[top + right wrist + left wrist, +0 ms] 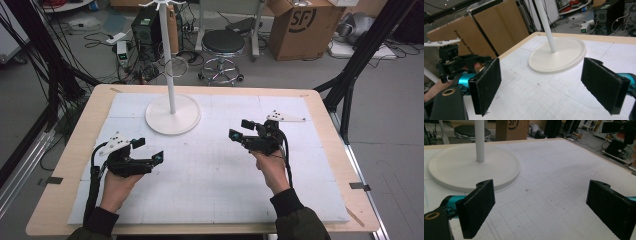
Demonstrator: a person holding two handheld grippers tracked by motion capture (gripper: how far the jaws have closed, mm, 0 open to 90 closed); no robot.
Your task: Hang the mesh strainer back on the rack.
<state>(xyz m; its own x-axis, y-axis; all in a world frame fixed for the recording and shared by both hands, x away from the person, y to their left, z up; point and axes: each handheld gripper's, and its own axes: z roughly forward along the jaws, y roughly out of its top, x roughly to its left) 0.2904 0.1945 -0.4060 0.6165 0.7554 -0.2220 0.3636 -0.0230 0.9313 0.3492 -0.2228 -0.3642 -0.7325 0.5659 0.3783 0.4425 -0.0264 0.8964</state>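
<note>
White round-based stand with a thin upright pole (172, 114) sits at the far middle of the white gridded foam mat (215, 170); left gripper (148, 150) near-left of the stand's base, jaws spread wide, holding nothing; right gripper (240, 128) right of the base, well apart from it, jaws likewise spread, empty.

Lab, camera rig legs (357, 60), floor cables (100, 37), computer tower (146, 27)

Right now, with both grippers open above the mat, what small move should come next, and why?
Probably ease the left gripper forward toward the white round-based pole stand: it sits nearest, both grippers hold nothing, and the right gripper hovers farther off.
</note>
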